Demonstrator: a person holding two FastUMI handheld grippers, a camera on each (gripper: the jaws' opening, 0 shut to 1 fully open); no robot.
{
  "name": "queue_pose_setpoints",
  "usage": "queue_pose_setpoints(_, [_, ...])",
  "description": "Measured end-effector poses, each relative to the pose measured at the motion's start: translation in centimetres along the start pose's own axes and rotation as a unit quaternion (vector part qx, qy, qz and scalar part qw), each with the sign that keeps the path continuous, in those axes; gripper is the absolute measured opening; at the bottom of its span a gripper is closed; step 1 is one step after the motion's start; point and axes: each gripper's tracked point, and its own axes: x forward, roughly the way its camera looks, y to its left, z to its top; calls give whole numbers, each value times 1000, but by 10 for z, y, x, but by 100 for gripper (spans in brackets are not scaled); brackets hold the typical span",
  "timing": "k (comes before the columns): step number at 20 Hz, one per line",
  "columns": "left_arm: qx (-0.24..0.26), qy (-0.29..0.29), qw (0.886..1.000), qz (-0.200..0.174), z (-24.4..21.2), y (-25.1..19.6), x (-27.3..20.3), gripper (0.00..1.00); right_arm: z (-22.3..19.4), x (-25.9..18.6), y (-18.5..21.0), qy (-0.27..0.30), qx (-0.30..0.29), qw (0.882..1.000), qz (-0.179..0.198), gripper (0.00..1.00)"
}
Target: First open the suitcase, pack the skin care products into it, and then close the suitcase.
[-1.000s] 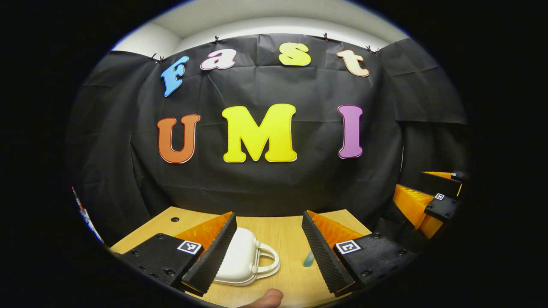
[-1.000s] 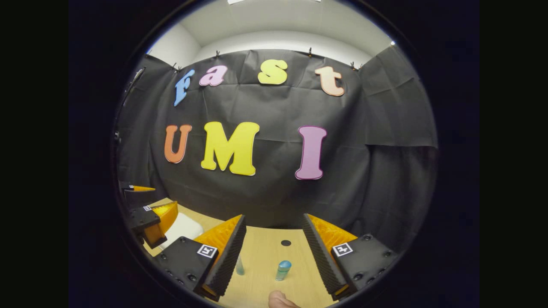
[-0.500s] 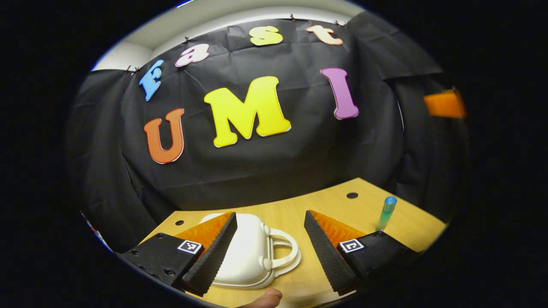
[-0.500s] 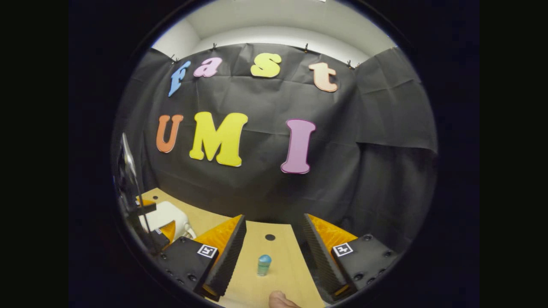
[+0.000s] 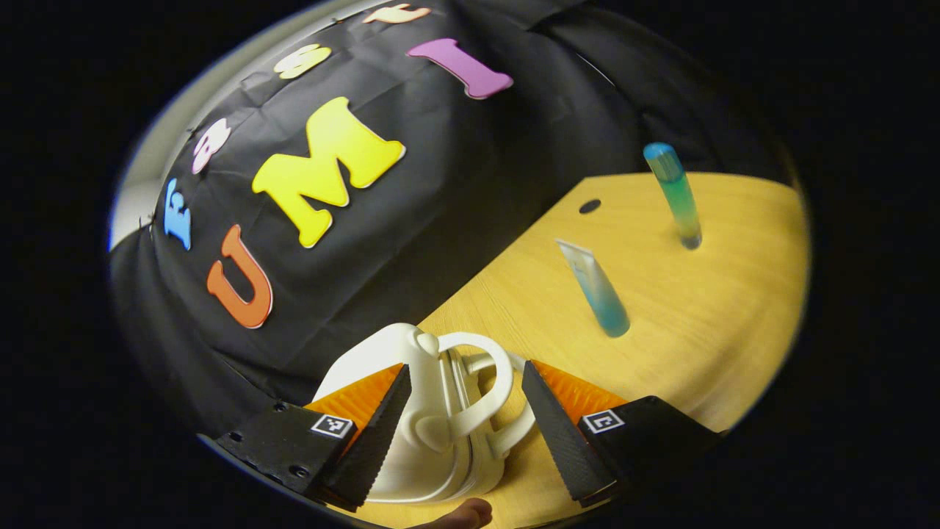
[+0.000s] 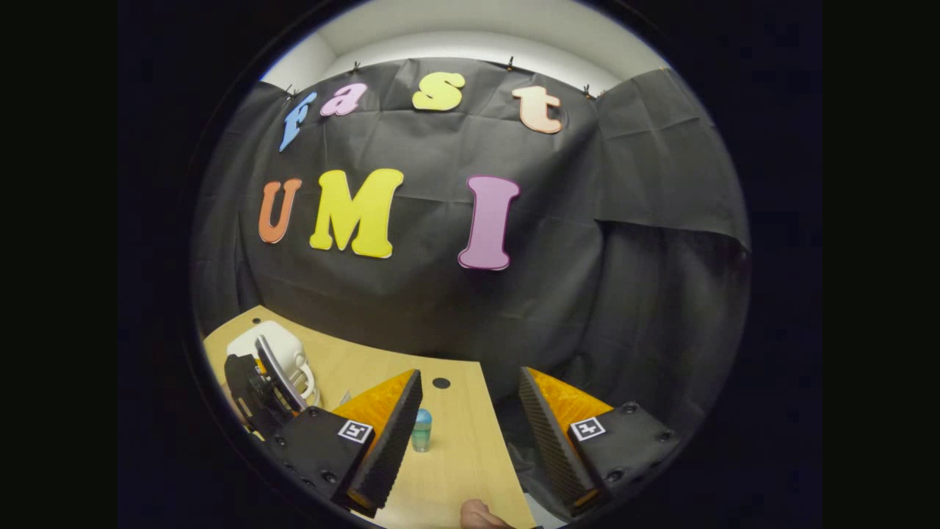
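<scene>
A small white suitcase (image 5: 433, 433) lies shut on the wooden table (image 5: 705, 323), its looped handle (image 5: 481, 389) pointing at me. My left gripper (image 5: 464, 433) is open and rolled to one side, with the handle between its fingers but untouched. A blue-green tube (image 5: 596, 290) stands on its cap farther off, and a tall bottle with a blue cap (image 5: 674, 192) stands beyond it. In the right gripper view, my right gripper (image 6: 470, 441) is open over the table, the bottle (image 6: 421, 430) is beside its left finger, and the left gripper (image 6: 253, 386) hangs at the suitcase (image 6: 264, 339).
The black cloth wall closes the back of the table. A round hole (image 5: 589, 206) is in the tabletop near the back edge, also seen as a hole (image 6: 441, 383) in the right gripper view. The table's right edge (image 6: 507, 470) runs under my right gripper. A thumb (image 6: 481, 516) shows at the bottom.
My left gripper rolled over and moved in on the suitcase, so the handle now lies between its fingers. My right gripper swung right; the bottle slid from centre to its left finger.
</scene>
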Motion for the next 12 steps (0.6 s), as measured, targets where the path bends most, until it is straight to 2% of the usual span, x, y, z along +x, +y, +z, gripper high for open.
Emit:
queue_pose_setpoints(1, [17,13,1000,-6,-8,-4,7,96,-3,2,-4,4,3,1000,0,79])
queue_pose_setpoints(5, [105,48,993,11,-18,6,29,93,-13,4,-15,16,23,1000,4,79])
queue_pose_setpoints(8, [153,78,985,3,-28,6,35,74,-22,3,-19,20,16,1000,-17,79])
queue_pose_setpoints(9, [157,81,984,2,-30,8,36,71,-25,1,-15,25,21,999,-19,79])
queue_pose_setpoints(10, [159,79,984,2,-28,11,38,60,-26,-4,-11,27,23,999,-24,79])
queue_pose_setpoints(11, [158,79,984,-3,-26,12,40,57,-26,-8,-6,26,19,999,-24,77])
queue_pose_setpoints(12, [162,81,983,-8,-29,8,39,43,-27,-11,0,24,10,999,-25,79])
